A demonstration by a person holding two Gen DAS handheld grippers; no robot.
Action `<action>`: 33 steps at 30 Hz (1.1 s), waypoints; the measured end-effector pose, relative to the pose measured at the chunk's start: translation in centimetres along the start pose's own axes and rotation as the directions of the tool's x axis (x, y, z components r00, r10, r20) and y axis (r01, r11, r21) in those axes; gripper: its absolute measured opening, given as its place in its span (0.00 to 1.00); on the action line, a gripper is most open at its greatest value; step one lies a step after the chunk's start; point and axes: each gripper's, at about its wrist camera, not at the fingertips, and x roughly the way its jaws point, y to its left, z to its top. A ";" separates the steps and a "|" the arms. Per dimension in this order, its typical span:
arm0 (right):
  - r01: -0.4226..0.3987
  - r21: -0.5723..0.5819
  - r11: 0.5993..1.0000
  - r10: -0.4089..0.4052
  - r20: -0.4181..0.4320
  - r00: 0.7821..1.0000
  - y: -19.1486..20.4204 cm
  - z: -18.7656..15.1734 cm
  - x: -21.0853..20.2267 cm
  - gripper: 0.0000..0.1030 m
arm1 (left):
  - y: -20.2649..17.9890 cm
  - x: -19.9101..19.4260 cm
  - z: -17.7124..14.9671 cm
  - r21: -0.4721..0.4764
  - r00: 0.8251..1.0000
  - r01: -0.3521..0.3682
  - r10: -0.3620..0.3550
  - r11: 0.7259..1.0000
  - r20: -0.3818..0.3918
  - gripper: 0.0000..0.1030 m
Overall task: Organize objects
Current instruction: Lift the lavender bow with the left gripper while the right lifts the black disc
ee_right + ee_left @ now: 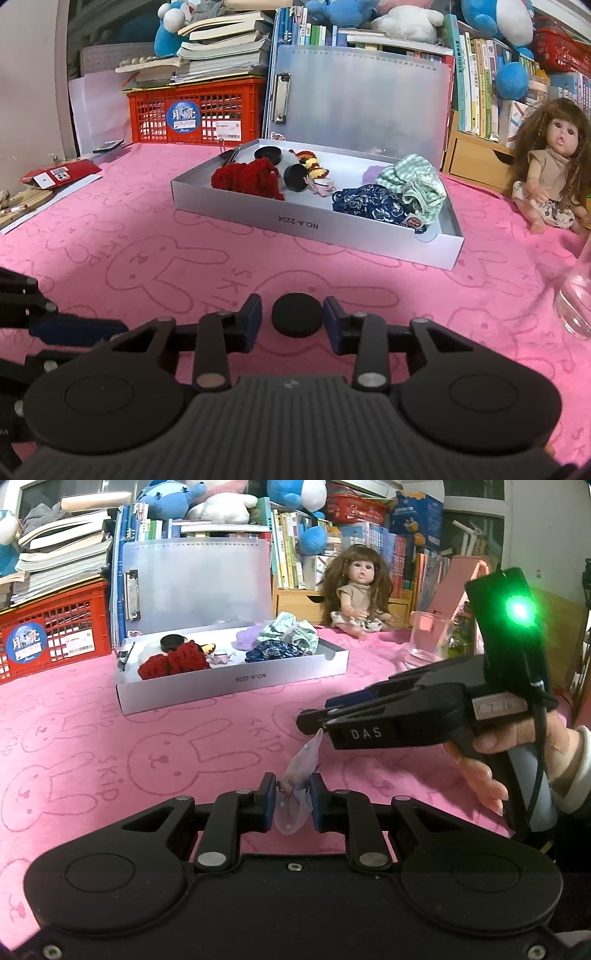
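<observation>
Nearest my left fingers (pixel 270 802), a thin, translucent lilac pouch (pixel 300 771) with a small fuzzy patch sits pinched between the blue pads; the left gripper (pixel 291 802) is closed on it, and its soft film crumples where the pads press. The pouch's pointed top reaches up to the tip of my right gripper (pixel 314 722), seen side-on with its black fingers nearly together.

From the right wrist, I see a flat, matte black disc (pixel 296 315) lying between my right fingers (pixel 252 317) on the cloth (pixel 147 236). A narrow gap shows on each side of it, so the pads do not press it; no other gripper touches it.

The cloth is fuzzy pink, stamped with rabbit outlines.

Beyond the fingertips stands a shallow grey box (pixel 314 229), lid upright. Inside I see chunky red knit (pixel 245 177), two more black discs, a navy patterned fabric (pixel 369 205) and a striped green-white one (pixel 413 184), both bunched.

Right of the fingers, a clear glass (pixel 430 642); past it, a long-haired doll (pixel 358 590) sits. Left of the box, a red lattice crate (pixel 192 114) carries stacked books.
</observation>
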 end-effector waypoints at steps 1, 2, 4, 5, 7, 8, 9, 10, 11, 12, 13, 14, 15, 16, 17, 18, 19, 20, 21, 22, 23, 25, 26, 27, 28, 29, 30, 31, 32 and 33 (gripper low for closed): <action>0.002 0.000 1.000 -0.002 0.002 1.000 0.0 0.0 0.0 0.34 | 0.0 0.0 0.1 -0.003 1.000 -0.001 0.001 1.000 0.000 0.18; 0.002 0.002 1.000 -0.002 0.003 1.000 0.0 0.0 0.0 0.34 | 0.1 0.1 0.1 -0.004 1.000 -0.003 0.003 1.000 0.001 0.18; -0.004 0.010 1.000 0.004 0.004 1.000 -0.2 -0.1 -0.1 0.34 | 0.1 0.1 0.2 -0.006 1.000 -0.006 0.006 1.000 0.002 0.18; -0.005 0.015 1.000 0.005 0.006 1.000 -0.2 -0.1 -0.1 0.34 | 0.1 0.2 0.2 -0.008 1.000 -0.007 0.007 1.000 0.002 0.18; -0.004 0.022 1.000 0.004 0.012 1.000 -0.3 -0.1 -0.2 0.34 | 0.1 0.2 0.2 -0.010 1.000 -0.007 0.007 1.000 0.002 0.18; -0.005 0.025 1.000 0.004 0.015 1.000 -0.4 -0.1 -0.3 0.33 | 0.1 0.2 0.2 -0.010 1.000 -0.009 0.009 1.000 0.002 0.18; -0.004 0.028 1.000 0.004 0.017 1.000 -0.4 -0.1 -0.4 0.33 | 0.1 0.3 0.3 -0.010 1.000 -0.011 0.011 1.000 0.003 0.18; -0.005 0.031 1.000 0.004 0.019 1.000 -0.5 -0.2 -0.4 0.33 | 0.1 0.3 0.2 -0.010 1.000 -0.012 0.012 1.000 0.003 0.18; -0.004 0.033 0.999 0.004 0.021 1.000 -0.5 -0.2 -0.4 0.33 | 0.1 0.3 0.3 -0.011 1.000 -0.013 0.013 1.000 0.004 0.18; -0.003 0.035 0.999 0.002 0.022 1.000 -0.5 -0.2 -0.5 0.33 | 0.2 0.3 0.3 -0.012 1.000 -0.015 0.015 1.000 0.005 0.18; -0.002 0.037 0.999 0.001 0.023 1.000 -0.5 -0.2 -0.5 0.33 | 0.2 0.3 0.4 -0.014 1.000 -0.017 0.017 1.000 0.007 0.18; -0.002 0.039 0.999 0.001 0.024 1.000 -0.6 -0.2 -0.6 0.33 | 0.3 0.3 0.5 -0.016 1.000 -0.019 0.019 1.000 0.008 0.18; -0.002 0.040 0.999 0.001 0.025 1.000 -0.6 -0.2 -0.6 0.33 | 0.3 0.4 0.5 -0.017 1.000 -0.022 0.022 1.000 0.010 0.18; -0.001 0.042 0.999 0.000 0.025 1.000 -0.6 -0.2 -0.6 0.33 | 0.4 0.4 0.6 -0.019 1.000 -0.024 0.024 1.000 0.011 0.18; 0.000 0.043 0.999 -0.001 0.026 1.000 -0.6 -0.1 -0.7 0.33 | 0.5 0.5 0.7 -0.021 1.000 -0.027 0.028 0.999 0.013 0.18; 0.003 0.044 0.999 -0.004 0.026 1.000 -0.7 -0.1 -0.7 0.33 | 0.5 0.5 0.8 -0.023 0.999 -0.031 0.031 0.999 0.013 0.18; 0.005 0.045 0.999 -0.006 0.026 1.000 -0.7 -0.1 -0.7 0.33 | 0.6 0.6 0.9 -0.026 0.999 -0.033 0.033 0.999 0.014 0.18; 0.006 0.046 0.999 -0.007 0.026 1.000 -0.7 -0.1 -0.8 0.33 | 0.6 0.6 1.0 -0.030 0.999 -0.035 0.035 0.999 0.014 0.18; 0.008 0.049 0.999 -0.009 0.028 1.000 -0.8 -0.1 -0.8 0.33 | 0.7 0.7 1.2 -0.032 0.999 -0.037 0.038 0.999 0.015 0.18; 0.010 0.052 0.999 -0.012 0.029 1.000 -0.8 0.0 -0.9 0.33 | 0.8 0.7 1.3 -0.035 0.999 -0.041 0.041 0.999 0.017 0.18; 0.012 0.055 0.998 -0.014 0.030 0.999 -0.9 0.0 -0.9 0.33 | 0.9 0.8 1.4 -0.037 0.999 -0.043 0.043 0.998 0.018 0.18; 0.016 0.063 0.998 -0.018 0.032 0.999 -1.1 0.1 -1.0 0.33 | 1.0 0.9 1.7 -0.039 0.999 -0.047 0.047 0.998 0.020 0.18; 0.018 0.067 0.998 -0.021 0.033 0.999 -1.2 0.2 -1.0 0.33 | 1.1 1.0 1.9 -0.041 0.999 -0.049 0.050 0.998 0.020 0.18; 0.021 0.070 0.997 -0.023 0.033 0.999 -1.3 0.2 -1.0 0.33 | 1.2 1.1 2.1 -0.043 0.998 -0.052 0.053 0.998 0.020 0.18; 0.023 0.074 0.997 -0.026 0.035 0.999 -1.4 0.3 -1.1 0.33 | 1.2 1.2 2.3 -0.045 0.998 -0.054 0.055 0.998 0.021 0.18; 0.026 0.077 0.997 -0.029 0.036 0.999 -1.5 0.4 -1.1 0.33 | 1.3 1.3 2.5 -0.047 0.998 -0.057 0.058 0.997 0.021 0.18; 0.029 0.079 0.996 -0.032 0.038 0.999 -1.6 0.4 -1.2 0.33 | 1.3 1.4 2.6 -0.049 0.998 -0.060 0.061 0.997 0.023 0.18; 0.032 0.082 0.996 -0.035 0.039 0.999 -1.7 0.5 -1.3 0.33 | 1.4 1.4 2.9 -0.052 0.998 -0.063 0.065 0.997 0.025 0.18; 0.035 0.087 0.996 -0.039 0.040 0.998 -1.8 0.5 -1.3 0.33 | 1.5 1.6 3.1 -0.055 0.997 -0.066 0.068 0.996 0.026 0.18; 0.037 0.092 0.995 -0.041 0.041 0.998 -1.9 0.6 -1.4 0.33 | 1.5 1.7 3.3 -0.059 0.997 -0.068 0.070 0.996 0.027 0.18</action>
